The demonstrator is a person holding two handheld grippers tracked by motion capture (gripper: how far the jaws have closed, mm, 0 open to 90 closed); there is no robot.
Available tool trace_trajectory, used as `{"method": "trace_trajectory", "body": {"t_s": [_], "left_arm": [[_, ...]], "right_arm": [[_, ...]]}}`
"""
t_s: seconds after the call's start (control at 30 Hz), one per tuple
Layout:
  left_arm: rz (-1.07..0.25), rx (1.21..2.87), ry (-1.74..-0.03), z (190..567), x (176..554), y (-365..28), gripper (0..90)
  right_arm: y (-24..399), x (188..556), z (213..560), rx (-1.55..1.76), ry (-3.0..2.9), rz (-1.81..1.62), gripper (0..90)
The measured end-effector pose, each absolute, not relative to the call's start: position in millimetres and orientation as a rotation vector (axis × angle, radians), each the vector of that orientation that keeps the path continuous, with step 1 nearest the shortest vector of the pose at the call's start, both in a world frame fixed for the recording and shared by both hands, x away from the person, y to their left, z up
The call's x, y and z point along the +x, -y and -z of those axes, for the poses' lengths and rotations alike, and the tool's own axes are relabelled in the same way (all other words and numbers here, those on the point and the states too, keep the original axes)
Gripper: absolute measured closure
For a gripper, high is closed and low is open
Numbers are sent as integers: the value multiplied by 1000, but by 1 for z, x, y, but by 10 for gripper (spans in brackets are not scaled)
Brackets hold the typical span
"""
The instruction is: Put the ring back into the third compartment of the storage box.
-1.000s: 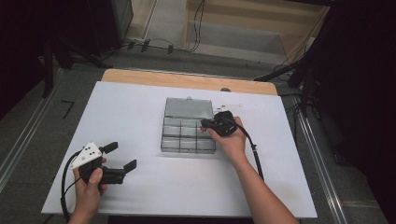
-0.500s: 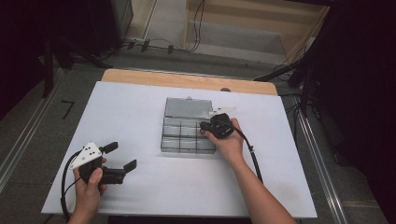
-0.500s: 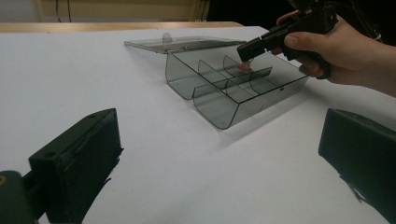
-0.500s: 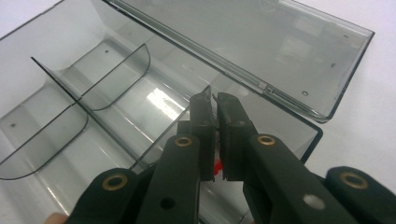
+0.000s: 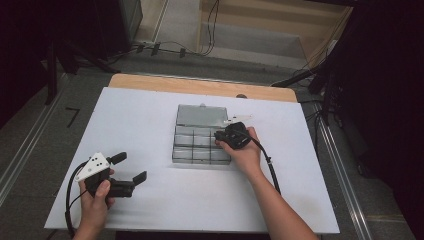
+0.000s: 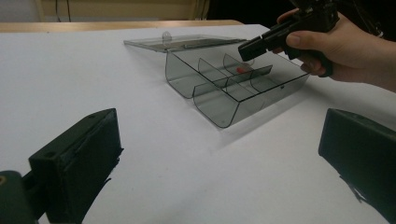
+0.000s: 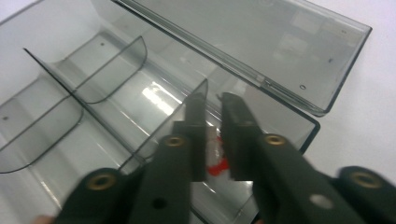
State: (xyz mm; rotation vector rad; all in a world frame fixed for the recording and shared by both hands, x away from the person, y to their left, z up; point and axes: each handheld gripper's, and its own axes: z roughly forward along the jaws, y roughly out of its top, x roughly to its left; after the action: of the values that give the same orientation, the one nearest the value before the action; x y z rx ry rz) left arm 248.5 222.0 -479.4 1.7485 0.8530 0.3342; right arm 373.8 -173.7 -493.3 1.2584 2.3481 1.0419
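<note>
Right gripper view puts the right tongs (image 7: 212, 135) just above a small red-and-white piece (image 7: 215, 161) on the floor of a compartment of the clear divided box (image 7: 60, 79); their jaws have just been parting, a narrow gap between them, gripping nothing. I'd judge the drop done. Farther off, the lid (image 5: 200, 115) lies open, yet to be shut. Left tongs (image 5: 129, 168) sit released, idle on the counter (image 5: 140, 120).

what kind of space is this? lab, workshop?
Probably a lab recording rig, not a home: a white-topped table holding one clear compartment box, loose cables on the bare floor beyond it, and dark equipment stands at the sides.
</note>
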Motion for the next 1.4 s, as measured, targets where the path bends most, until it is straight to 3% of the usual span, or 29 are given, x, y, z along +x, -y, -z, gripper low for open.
{"method": "trace_trajectory", "body": {"t_s": [0.53,1.03,1.2,1.4], "left_arm": [[-340,1751,-837,479,248,-220,0],[-355,1778,-792,470,251,-211,0],[-360,1798,-777,463,254,-204,0],[-361,1823,-754,455,259,-197,0]], "right_arm": [[195,367,466,1300,-2315,-1211,522],[211,361,455,1318,-2254,-1258,168],[219,360,454,1316,-2247,-1285,97],[230,358,453,1303,-2248,-1350,73]]}}
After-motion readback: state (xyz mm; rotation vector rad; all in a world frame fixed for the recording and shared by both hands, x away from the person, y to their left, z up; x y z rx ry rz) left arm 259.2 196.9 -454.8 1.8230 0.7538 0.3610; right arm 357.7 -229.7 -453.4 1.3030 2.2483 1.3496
